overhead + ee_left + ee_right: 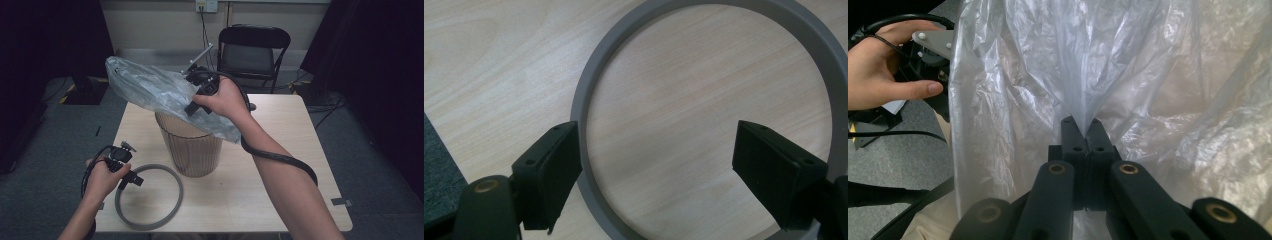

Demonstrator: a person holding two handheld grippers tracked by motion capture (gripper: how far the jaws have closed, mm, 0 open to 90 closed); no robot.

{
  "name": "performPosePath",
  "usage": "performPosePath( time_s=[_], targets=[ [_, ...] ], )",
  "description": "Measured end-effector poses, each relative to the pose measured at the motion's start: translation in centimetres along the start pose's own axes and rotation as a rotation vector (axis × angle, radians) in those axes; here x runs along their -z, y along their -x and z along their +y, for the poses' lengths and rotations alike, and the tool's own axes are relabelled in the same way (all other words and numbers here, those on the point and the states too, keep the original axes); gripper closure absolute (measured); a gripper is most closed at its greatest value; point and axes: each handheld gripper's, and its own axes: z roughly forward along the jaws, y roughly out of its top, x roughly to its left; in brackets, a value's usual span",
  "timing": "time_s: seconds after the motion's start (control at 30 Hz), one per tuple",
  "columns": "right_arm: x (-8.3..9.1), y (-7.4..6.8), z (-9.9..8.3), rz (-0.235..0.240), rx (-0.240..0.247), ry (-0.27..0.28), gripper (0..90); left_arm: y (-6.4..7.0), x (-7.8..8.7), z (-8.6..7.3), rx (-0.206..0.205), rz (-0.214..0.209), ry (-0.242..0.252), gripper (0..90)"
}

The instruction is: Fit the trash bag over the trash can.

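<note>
A: Starting at the left of the bin [192,147], we have the left gripper [134,178] low over the table [280,150], jaws spread wide and holding nothing.

B: And the ring [172,200]? From the left gripper view we see the ring [589,100] lying flat, with one jaw sitting just outside its grey band and the other inside the loop.

A: So the ring lies in front of the bin and to its left, right at our left gripper. That hand is far nearer to it than the right one.

B: Over the bin itself, we hold the bag [150,90] up in the air. Its long axis slants from high on the left of the bin down toward the bin's right rim.

A: The right gripper [192,107] has it: in the right gripper view we see the jaws pressed together on a fold of the bag [1128,85], the right gripper [1087,131] pinching the film tight.

B: Then the bin's mouth lies straight below the bag, so we judge the bag must come down and open into it before the ring goes on.
</note>
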Motion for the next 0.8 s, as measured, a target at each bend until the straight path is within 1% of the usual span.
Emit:
performPosePath(
  time_s=[0.03, 0.07, 0.1, 0.13, 0.3, 0.33, 0.37, 0.47, 0.57, 0.6, 0.63, 0.7, 0.8],
  targets=[
    [-0.3, 0.0, 0.1, -0.006, 0.002, -0.003, 90.0, 0.0, -0.1, 0.0, 0.001, -0.004, 0.000, 19.2],
    [-0.7, 0.0, 0.2, -0.007, 0.001, -0.012, 90.0, 0.0, -0.2, 0.0, -0.005, -0.011, -0.002, 19.3],
    [-1.2, 0.0, 0.2, -0.009, 0.001, -0.022, 90.0, -0.1, -0.2, 0.0, -0.016, -0.009, -0.002, 19.3],
    [-1.6, 0.1, 0.3, -0.009, 0.002, -0.032, 90.0, 0.0, -0.3, -0.1, 0.001, -0.013, -0.001, 19.3],
    [-3.8, 0.6, 0.2, -0.004, -0.004, -0.074, 90.0, -0.3, -0.5, -0.2, 0.001, -0.016, -0.004, 19.3],
    [-4.1, 0.7, 0.2, -0.007, -0.004, -0.085, 90.0, -0.3, -0.6, -0.3, 0.004, -0.014, -0.004, 19.3],
    [-4.6, 0.8, 0.2, -0.020, -0.003, -0.104, 90.0, -0.4, -0.7, -0.4, 0.005, -0.013, 0.000, 19.4],
    [-5.6, 1.1, 0.2, -0.031, 0.001, -0.145, 90.0, -0.5, -0.8, -0.6, 0.010, -0.015, -0.002, 19.4],
    [-6.1, 1.5, 0.2, -0.036, 0.002, -0.168, 90.0, -0.7, -0.9, -0.8, 0.017, -0.021, -0.002, 19.4],
    [-6.2, 1.6, 0.2, -0.035, -0.003, -0.169, 90.0, -0.8, -1.0, -0.9, 0.014, -0.016, -0.003, 19.4],
    [-6.2, 1.7, 0.2, -0.036, 0.003, -0.173, 90.0, -0.7, -1.1, -0.9, 0.022, -0.020, -0.001, 19.4],
    [-6.3, 1.8, 0.2, -0.037, -0.004, -0.176, 90.0, -0.7, -1.1, -0.9, 0.021, -0.016, 0.000, 19.5],
    [-6.6, 2.0, 0.2, -0.047, 0.003, -0.192, 90.0, -0.6, -1.0, -0.8, 0.019, -0.014, 0.001, 19.5]
  ],
)
